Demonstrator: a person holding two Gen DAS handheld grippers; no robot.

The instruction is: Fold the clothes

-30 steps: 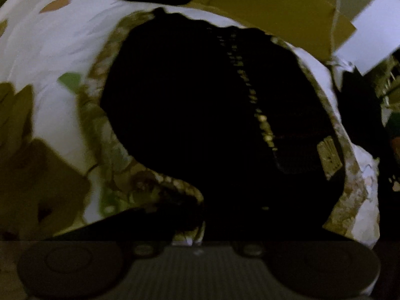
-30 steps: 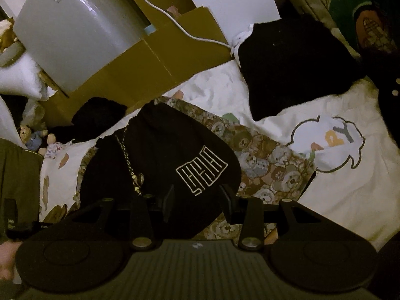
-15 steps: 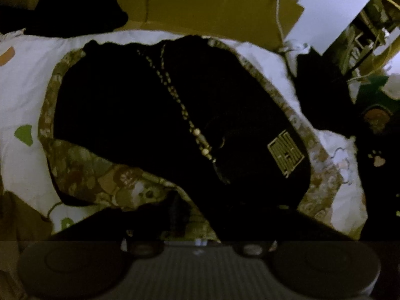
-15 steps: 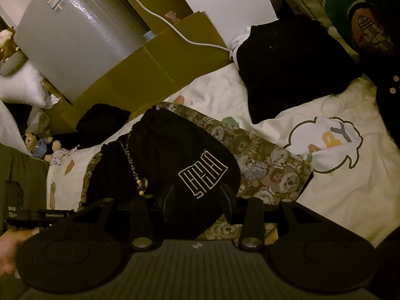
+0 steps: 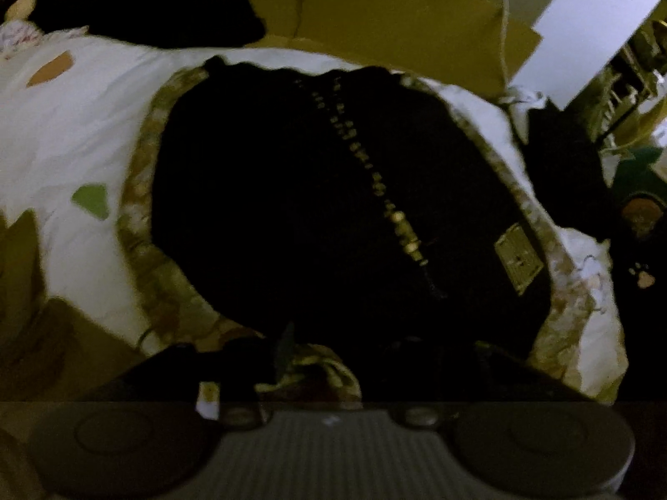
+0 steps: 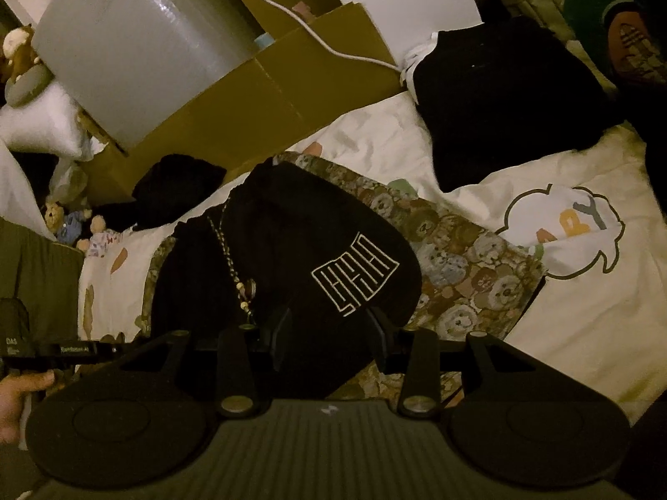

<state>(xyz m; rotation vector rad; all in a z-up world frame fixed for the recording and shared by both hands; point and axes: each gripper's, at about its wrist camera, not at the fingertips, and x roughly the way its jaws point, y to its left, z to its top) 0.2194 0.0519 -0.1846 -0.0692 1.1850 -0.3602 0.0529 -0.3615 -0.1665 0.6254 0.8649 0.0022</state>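
Note:
A black garment (image 6: 292,250) with a white outlined logo (image 6: 354,275) and a beaded drawstring (image 6: 233,266) lies spread on a bear-print cloth (image 6: 458,266) over a white sheet (image 6: 583,333). My right gripper (image 6: 329,333) is open, and the garment's near edge lies between its fingers. In the left wrist view the same garment (image 5: 333,208) fills the middle, dark and blurred. My left gripper (image 5: 333,350) is open at its near hem, over a bunched bit of the bear-print cloth (image 5: 308,371). Only its left finger (image 5: 287,341) shows. A hand (image 6: 21,391) holds the left gripper's body (image 6: 62,350).
A second black garment (image 6: 500,96) lies at the sheet's far right. Cardboard boxes (image 6: 258,96), a silver wrapped drum (image 6: 137,41) and a white cable (image 6: 292,16) stand behind the bed. A dark clothes heap (image 6: 175,183) and small stuffed toys (image 6: 71,225) sit at the far left.
The left wrist view has swung back and closer over the black garment, with motion blur. The right gripper has hardly moved, only edging slightly forward.

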